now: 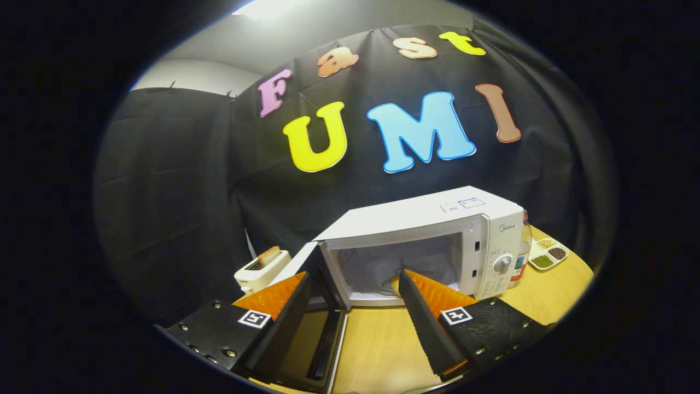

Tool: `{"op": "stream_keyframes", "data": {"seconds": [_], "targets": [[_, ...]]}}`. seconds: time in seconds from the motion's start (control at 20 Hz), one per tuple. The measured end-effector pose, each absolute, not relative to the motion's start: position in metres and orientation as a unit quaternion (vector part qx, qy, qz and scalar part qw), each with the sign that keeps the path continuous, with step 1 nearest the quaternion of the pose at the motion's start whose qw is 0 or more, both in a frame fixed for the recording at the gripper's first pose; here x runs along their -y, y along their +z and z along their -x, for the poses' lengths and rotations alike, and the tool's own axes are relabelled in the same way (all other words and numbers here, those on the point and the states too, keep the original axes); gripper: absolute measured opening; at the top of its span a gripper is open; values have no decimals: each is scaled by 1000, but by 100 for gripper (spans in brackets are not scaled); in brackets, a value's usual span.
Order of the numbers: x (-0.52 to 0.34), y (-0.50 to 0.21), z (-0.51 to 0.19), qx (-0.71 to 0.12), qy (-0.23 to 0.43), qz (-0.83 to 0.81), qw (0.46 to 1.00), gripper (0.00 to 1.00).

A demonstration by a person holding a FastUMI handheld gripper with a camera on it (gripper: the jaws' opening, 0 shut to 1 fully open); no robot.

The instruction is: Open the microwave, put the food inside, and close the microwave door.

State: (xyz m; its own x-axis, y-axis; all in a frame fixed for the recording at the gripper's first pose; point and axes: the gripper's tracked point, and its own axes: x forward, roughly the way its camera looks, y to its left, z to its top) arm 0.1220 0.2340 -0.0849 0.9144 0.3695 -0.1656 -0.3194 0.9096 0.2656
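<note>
A white microwave stands on the wooden table, its cavity open toward me. Its door is swung out on the left hinge and reaches back toward me beside the left finger. My gripper is open, fingers spread wide, tips just in front of the cavity mouth. Nothing is held between them. A small yellowish shape lies on the cavity floor, half hidden by the right fingertip; I cannot tell what it is.
A white toaster with a slice of bread in it stands left of the door. Right of the microwave stand a clear bottle and a white tray of grains. Black cloth walls close the back.
</note>
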Motion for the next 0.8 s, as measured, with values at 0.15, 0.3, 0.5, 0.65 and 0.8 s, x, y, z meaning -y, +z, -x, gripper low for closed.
{"op": "stream_keyframes", "data": {"seconds": [0.15,0.3,0.5,0.65,0.8], "targets": [[-260,-66,-89,-90,213,-107,967,97],[-294,-55,-54,-85,257,-95,958,97],[-335,-54,-10,-86,307,-84,944,97],[-362,-54,19,-83,344,-75,932,97],[-385,-66,43,-92,377,-66,920,94]]}}
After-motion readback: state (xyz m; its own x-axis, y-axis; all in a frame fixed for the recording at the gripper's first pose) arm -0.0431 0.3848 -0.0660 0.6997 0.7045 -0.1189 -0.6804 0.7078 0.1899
